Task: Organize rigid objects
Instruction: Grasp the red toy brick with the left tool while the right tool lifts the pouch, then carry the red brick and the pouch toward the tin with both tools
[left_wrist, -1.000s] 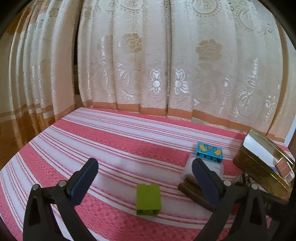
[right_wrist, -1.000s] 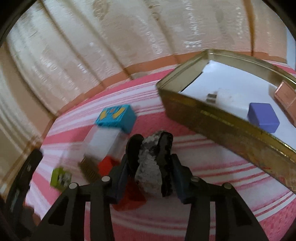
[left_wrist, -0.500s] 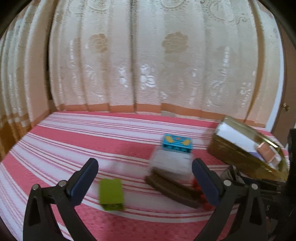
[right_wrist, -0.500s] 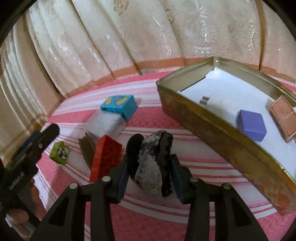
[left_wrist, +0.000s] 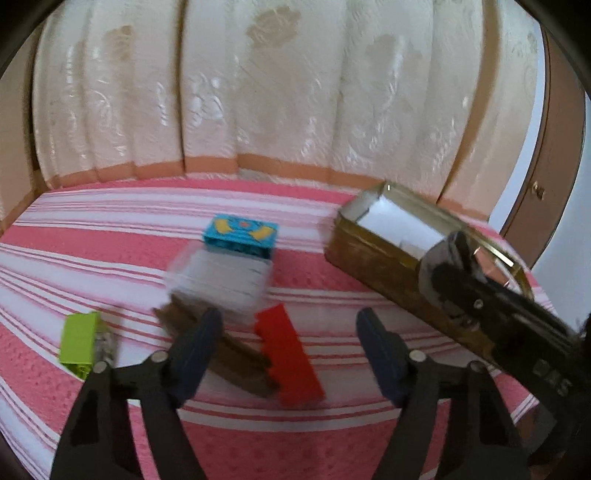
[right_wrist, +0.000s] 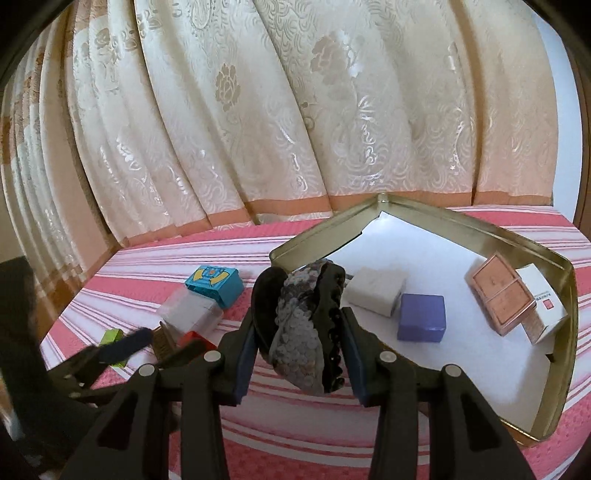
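Backdrop: I see a cream curtain (right_wrist: 295, 129) with a floral weave and an orange hem band hanging behind the work area.
Surface: a counter covered in a pink and white striped cloth (left_wrist: 110, 236) carries everything.
Right gripper (right_wrist: 300, 328): I have it closed on a dark, scaly, sequin-like object (right_wrist: 301, 328), pinched between both blue pads and raised above the cloth, just in front of the tin's near corner.
Left gripper (left_wrist: 290, 343): I see its jaws spread wide with nothing between them; the red brick lies in the gap beyond the fingertips.
Tin (right_wrist: 561, 295): a gold metal tin, open on top with a white floor, sits on the right side of the cloth.
Inside the tin: a white block (right_wrist: 375, 291), a purple cube (right_wrist: 421, 317) just beside it, a pink compact (right_wrist: 500, 291) leaning against a white carton (right_wrist: 543, 299) near the far wall.
Loose pieces on the cloth: a red brick (left_wrist: 288, 354) touching a brown comb-like piece (left_wrist: 229, 354); a clear plastic box (left_wrist: 221, 280) behind them; a blue printed block (left_wrist: 240, 234) touching the clear box's far side; a green block (left_wrist: 81, 341) well to the left, apart from the rest.
Image quality: the left wrist view is motion-blurred, so I cannot read finer detail on the loose pieces.
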